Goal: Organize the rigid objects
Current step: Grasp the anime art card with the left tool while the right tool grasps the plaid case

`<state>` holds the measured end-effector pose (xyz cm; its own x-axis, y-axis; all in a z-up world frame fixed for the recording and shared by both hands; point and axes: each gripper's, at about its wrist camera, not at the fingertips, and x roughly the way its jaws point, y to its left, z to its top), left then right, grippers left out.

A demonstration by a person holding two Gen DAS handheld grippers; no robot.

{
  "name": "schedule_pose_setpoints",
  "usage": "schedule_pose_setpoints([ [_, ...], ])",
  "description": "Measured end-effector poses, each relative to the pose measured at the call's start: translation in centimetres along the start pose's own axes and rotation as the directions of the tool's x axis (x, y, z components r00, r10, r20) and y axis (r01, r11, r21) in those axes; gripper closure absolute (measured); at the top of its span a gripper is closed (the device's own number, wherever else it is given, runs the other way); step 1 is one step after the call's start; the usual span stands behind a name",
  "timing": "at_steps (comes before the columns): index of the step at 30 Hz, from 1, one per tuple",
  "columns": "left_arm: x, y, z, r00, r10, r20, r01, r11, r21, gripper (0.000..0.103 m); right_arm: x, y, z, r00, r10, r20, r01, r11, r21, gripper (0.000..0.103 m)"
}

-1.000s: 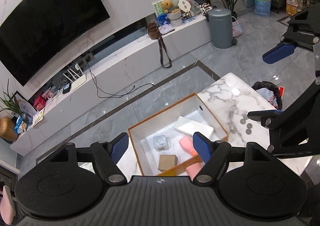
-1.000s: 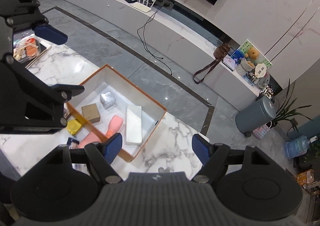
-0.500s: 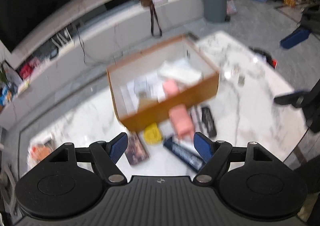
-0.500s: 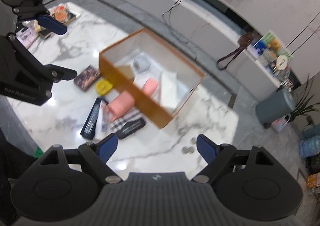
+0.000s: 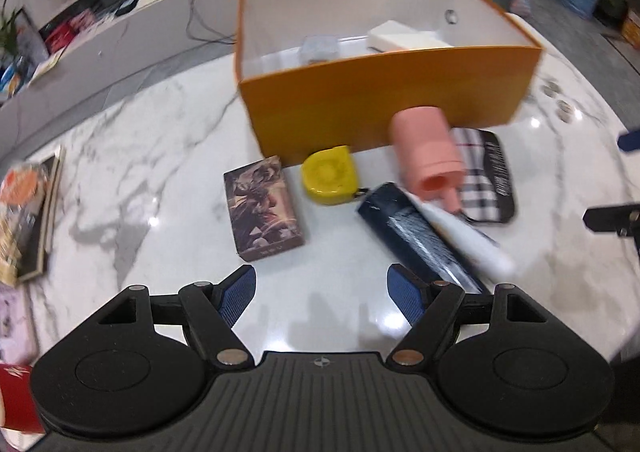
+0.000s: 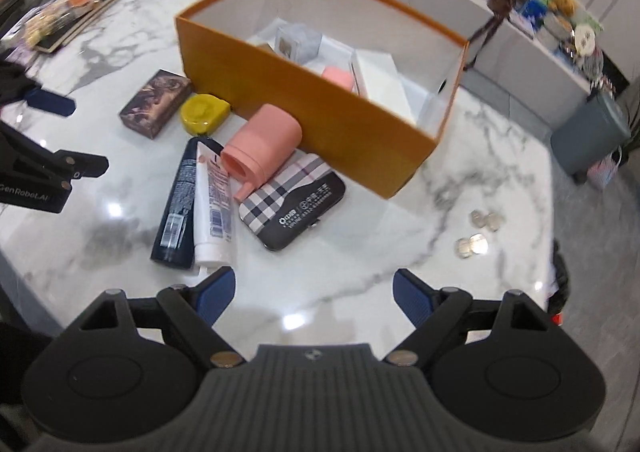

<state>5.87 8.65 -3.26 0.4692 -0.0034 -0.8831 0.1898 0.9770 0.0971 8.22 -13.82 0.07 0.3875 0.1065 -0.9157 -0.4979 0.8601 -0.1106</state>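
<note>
An orange box [image 5: 384,107] [image 6: 304,103] stands on the marble table; a white box, a clear cube and a pink item lie inside. In front of it lie a card box [image 5: 262,207] [image 6: 156,103], a yellow tape measure [image 5: 329,179] [image 6: 202,113], a pink bottle [image 5: 426,147] [image 6: 264,143], a dark tube [image 5: 416,236] [image 6: 178,207], a white tube [image 5: 468,236] [image 6: 212,207] and a plaid case [image 5: 488,175] [image 6: 294,201]. My left gripper [image 5: 322,292] is open and empty above the table, short of the card box. My right gripper [image 6: 314,294] is open and empty, short of the plaid case.
Several coins [image 6: 480,232] lie on the table right of the box. A stack of books and snacks [image 5: 24,219] [image 6: 68,17] sits at the table's left end. The table edge curves close below both grippers. A grey bin [image 6: 588,131] stands on the floor beyond.
Both grippers have dropped from high above towards the table and tilted down, so the box and loose items now loom much larger. Both stay open.
</note>
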Motion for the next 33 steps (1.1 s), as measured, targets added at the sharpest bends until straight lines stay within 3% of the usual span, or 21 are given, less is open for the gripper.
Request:
schedule_pose_setpoints([
  [12,6.5,4.1,2.2,1.0,0.017,0.002,-0.016,0.991,-0.133,0.015,7.7,-2.1,3.0,1.0,-0.001,0.008,-0.002,0.956,0.295,0.018],
  [23,9.0,5.8,3.1,1.0,-0.011,0.018,0.014,0.986,-0.168,0.015,11.6,-2.9,3.7,0.999,0.033,0.011,-0.034,0.812,0.582,0.022],
  [29,9.9,5.7,3.0,1.0,-0.018,0.009,0.019,0.988,-0.154,0.015,13.1,-2.1,3.7,1.0,0.023,-0.01,-0.012,0.81,0.586,0.021],
  [33,10.1,5.9,2.9,0.999,-0.033,0.017,0.035,0.987,-0.157,0.018,13.5,-0.8,4.4,1.0,-0.009,-0.025,0.021,0.865,0.501,0.021],
])
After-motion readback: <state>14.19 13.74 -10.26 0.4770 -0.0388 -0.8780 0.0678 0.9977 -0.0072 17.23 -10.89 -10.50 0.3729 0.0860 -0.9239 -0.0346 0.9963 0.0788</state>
